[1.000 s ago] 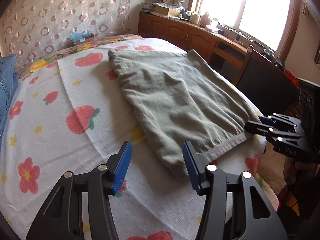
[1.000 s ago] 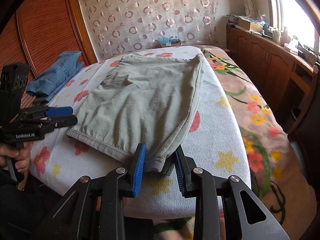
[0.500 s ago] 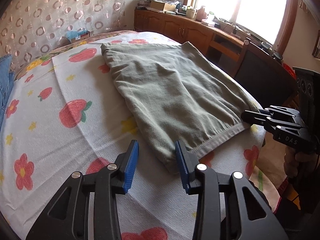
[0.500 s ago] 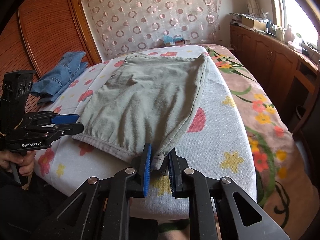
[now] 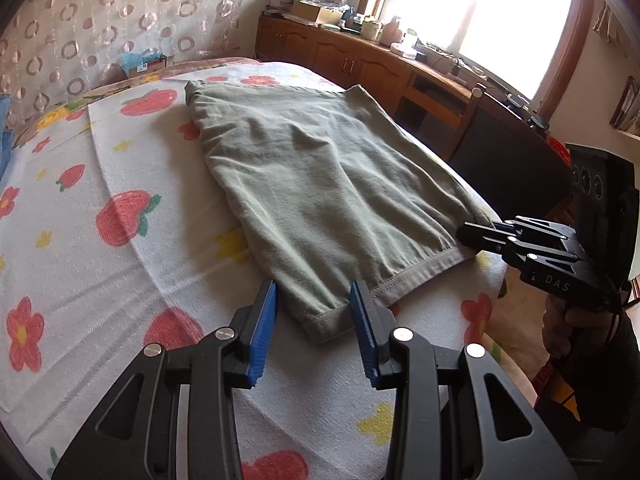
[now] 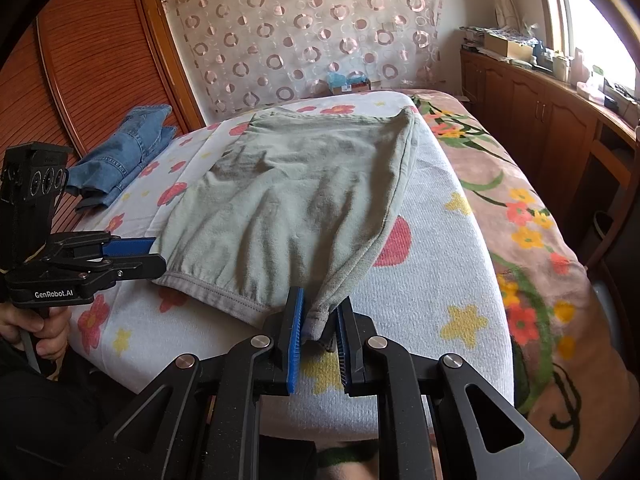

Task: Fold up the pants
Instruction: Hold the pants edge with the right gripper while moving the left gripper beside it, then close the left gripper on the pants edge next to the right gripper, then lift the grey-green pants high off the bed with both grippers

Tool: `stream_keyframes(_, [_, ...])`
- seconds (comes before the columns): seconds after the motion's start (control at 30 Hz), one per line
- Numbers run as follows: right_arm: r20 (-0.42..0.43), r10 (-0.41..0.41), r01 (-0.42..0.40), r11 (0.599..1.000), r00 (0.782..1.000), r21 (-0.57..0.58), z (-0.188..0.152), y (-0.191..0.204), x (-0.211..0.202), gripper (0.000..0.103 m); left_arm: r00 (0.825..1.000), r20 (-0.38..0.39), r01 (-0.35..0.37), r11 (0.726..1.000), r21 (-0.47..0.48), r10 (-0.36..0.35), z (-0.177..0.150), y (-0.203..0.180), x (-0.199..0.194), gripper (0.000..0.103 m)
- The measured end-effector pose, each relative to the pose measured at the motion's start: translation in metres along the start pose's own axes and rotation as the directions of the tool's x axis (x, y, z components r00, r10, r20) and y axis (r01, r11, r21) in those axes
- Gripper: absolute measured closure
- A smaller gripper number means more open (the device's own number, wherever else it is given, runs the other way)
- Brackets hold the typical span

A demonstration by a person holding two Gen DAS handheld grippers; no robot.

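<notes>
The bed (image 5: 120, 264), under a white cover printed with strawberries and flowers, fills the lower left and centre of the left wrist view; its near edge is cut off by the frame. In the right wrist view a pink floral blanket (image 6: 532, 216) covers the bed's right side.

The grey-green pants (image 5: 320, 192) lie folded flat across the centre of the bed, waistband toward the lower frame edge. What lies beneath the top layer is hidden.

Folded blue jeans (image 6: 124, 160) sit at the left of the right wrist view, partly hidden behind the left gripper's body.

A wooden cabinet (image 6: 540, 120) runs along the right under a bright, washed-out window; the items on top are too small to make out.

The left gripper (image 5: 314, 320) stands wide, its blue pads either side of the waistband corner and not pressing it. The right gripper (image 6: 318, 330) is narrowed onto the other waistband corner, cloth pinched and lifted between the pads.
</notes>
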State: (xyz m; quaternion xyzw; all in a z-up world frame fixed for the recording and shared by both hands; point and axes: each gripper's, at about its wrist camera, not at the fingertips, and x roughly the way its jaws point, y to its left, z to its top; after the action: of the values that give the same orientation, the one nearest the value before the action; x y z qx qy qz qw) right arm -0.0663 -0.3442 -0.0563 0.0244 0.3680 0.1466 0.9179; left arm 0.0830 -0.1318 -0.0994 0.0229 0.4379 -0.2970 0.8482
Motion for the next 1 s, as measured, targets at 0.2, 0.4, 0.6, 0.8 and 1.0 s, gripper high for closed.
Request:
stream_keyframes(0.2, [-0.002,0.01,-0.01,1.0,1.0,0.01,0.001,-0.002,-0.002,0.092,1.0,0.026,0.002,1.0,0.014,-0.002,0.001,-0.003,-0.003,0.095])
stream_keyframes(0.4, [0.047,0.035,-0.034,0.999,0.998,-0.023,0.021,0.01,-0.016,0.093,0.995,0.098,-0.009,1.0,0.008,0.008,0.013,0.0,-0.03,0.097])
stream_keyframes(0.6, [0.157,0.081,-0.067,0.993,0.984,-0.095,0.067,0.037,-0.049,0.093,0.976,0.212,-0.05,0.999,0.02,0.045,0.039,0.003,-0.081,0.098])
stream_keyframes(0.8, [0.22,0.15,-0.113,0.979,0.964,-0.171,0.109,0.068,-0.071,0.093,0.943,0.321,-0.089,0.996,-0.001,0.084,0.062,0.015,-0.132,0.098])
stream_keyframes(1.0, [0.251,0.189,-0.129,0.963,0.949,-0.235,0.141,0.095,-0.077,0.093,0.922,0.369,-0.135,0.991,0.015,0.12,0.07,0.017,-0.157,0.099])
